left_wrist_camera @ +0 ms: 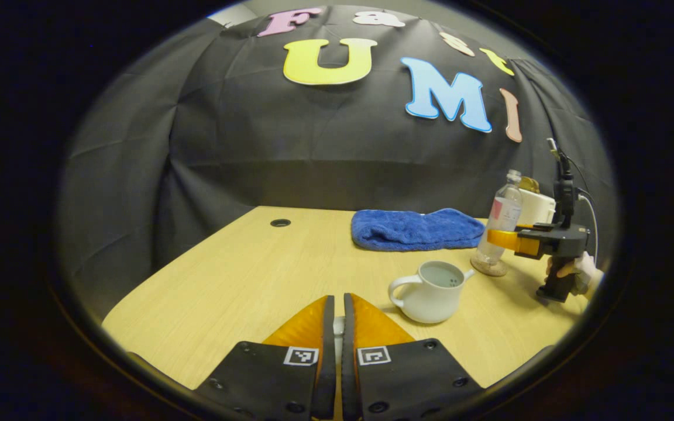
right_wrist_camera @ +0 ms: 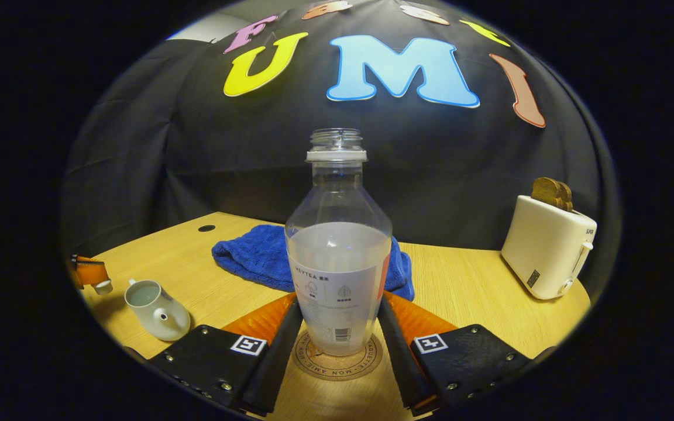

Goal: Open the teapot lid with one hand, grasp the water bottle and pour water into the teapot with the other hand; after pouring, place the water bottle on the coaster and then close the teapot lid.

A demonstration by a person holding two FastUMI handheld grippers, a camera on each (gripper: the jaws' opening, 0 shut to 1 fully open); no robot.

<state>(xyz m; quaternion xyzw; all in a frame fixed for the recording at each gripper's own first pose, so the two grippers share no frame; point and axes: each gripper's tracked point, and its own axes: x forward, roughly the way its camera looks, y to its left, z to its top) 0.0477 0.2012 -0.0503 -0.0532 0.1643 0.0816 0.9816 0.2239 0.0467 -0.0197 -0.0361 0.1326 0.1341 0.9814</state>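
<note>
The pale wooden surface (right_wrist_camera: 477,292) carries a clear plastic water bottle (right_wrist_camera: 337,257) standing on its round coaster (right_wrist_camera: 337,358) at 6 o'clock. The right gripper (right_wrist_camera: 337,327) has its jaws flanking it; contact unclear. Part them fully before withdrawing. The glossy white teapot (left_wrist_camera: 430,292) stands open; the left gripper (left_wrist_camera: 337,316) pinches its small lid (right_wrist_camera: 103,286).

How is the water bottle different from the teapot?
The water bottle is tall, narrow and see-through, so its water shows through the side; the teapot is short, round and solid white. The teapot has a handle and a spout; the bottle has neither. The bottle stands on a round coaster; the teapot sits on the bare table. Both stand upright with open tops and hold water.
</note>
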